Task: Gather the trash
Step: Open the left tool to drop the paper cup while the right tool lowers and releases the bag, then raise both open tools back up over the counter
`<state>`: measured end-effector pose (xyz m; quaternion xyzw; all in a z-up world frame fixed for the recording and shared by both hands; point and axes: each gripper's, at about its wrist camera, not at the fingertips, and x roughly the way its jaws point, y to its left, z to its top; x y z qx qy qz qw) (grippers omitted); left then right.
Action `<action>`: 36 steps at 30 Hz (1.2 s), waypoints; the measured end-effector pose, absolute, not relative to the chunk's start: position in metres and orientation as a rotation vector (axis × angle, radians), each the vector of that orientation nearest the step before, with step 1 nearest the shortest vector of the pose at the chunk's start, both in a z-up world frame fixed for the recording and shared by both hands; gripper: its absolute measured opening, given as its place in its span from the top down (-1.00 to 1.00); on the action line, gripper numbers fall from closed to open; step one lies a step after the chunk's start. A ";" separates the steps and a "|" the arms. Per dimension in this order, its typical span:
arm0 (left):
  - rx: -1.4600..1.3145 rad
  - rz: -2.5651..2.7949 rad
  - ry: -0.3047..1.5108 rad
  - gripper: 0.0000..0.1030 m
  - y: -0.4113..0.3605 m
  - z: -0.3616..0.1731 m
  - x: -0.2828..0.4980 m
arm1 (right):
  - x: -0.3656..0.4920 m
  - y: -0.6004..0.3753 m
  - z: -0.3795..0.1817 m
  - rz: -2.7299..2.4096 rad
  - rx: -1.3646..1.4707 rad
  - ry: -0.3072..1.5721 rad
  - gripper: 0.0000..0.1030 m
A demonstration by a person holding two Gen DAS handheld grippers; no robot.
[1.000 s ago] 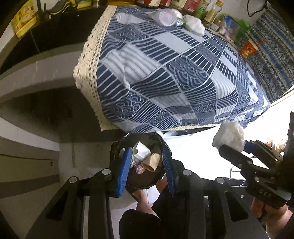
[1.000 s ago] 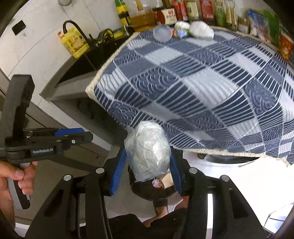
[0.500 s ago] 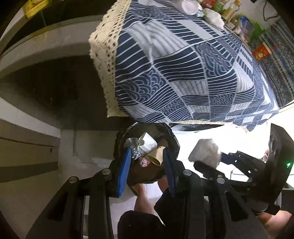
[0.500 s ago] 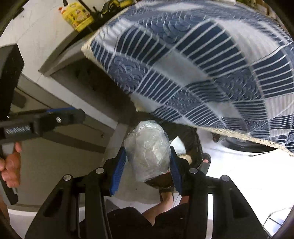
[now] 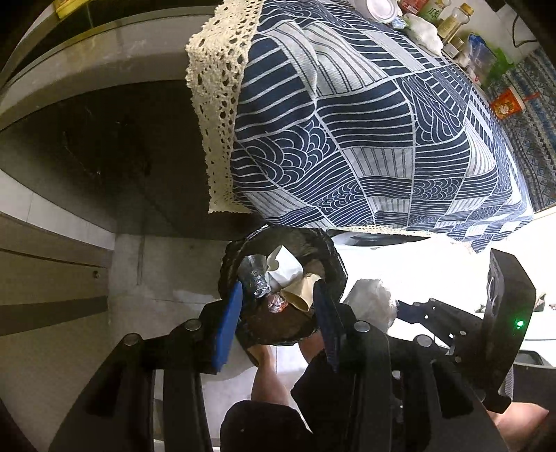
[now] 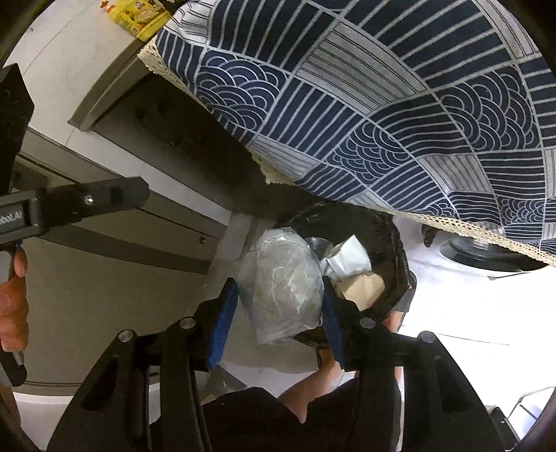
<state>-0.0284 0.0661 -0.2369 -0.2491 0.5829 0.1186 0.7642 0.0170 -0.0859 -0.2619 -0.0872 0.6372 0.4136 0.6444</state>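
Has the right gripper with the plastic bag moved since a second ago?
Yes. The right gripper carried the plastic bag down from the tablecloth edge to the bin.

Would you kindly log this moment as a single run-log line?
phase: drop | right gripper: opening around plastic bag above trash bin | left gripper: empty, jaws just opening | bin: holds crumpled paper

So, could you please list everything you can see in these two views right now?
tablecloth: one, navy and white, lace-edged, draped over the table.
bin: one, black, on the floor below the table edge, holding paper and foil scraps.
plastic bag: one, clear, whitish contents, between the right tool's pads above the bin.
bottles: several, mixed colours, at the table's far edge.
left tool: one, black, blue pads, nothing between them.
right tool: one, black, blue pads, jaws just opening.
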 end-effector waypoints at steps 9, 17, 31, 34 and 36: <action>-0.535 0.245 1.247 0.20 0.066 -0.227 -0.021 | 0.028 -0.096 -0.243 0.886 -0.183 1.402 -0.40; -0.505 0.217 1.207 0.07 0.057 -0.205 -0.011 | 0.044 -0.118 -0.202 0.823 -0.161 1.314 -0.47; -0.437 0.195 1.094 -0.15 0.047 -0.145 0.007 | 0.084 -0.152 -0.114 0.730 -0.080 1.106 -0.61; -0.435 0.199 1.067 -0.28 0.048 -0.134 0.011 | 0.091 -0.159 -0.100 0.719 -0.069 1.075 -0.71; -0.425 0.205 1.055 -0.35 0.050 -0.126 0.017 | 0.098 -0.165 -0.088 0.706 -0.043 1.062 -0.84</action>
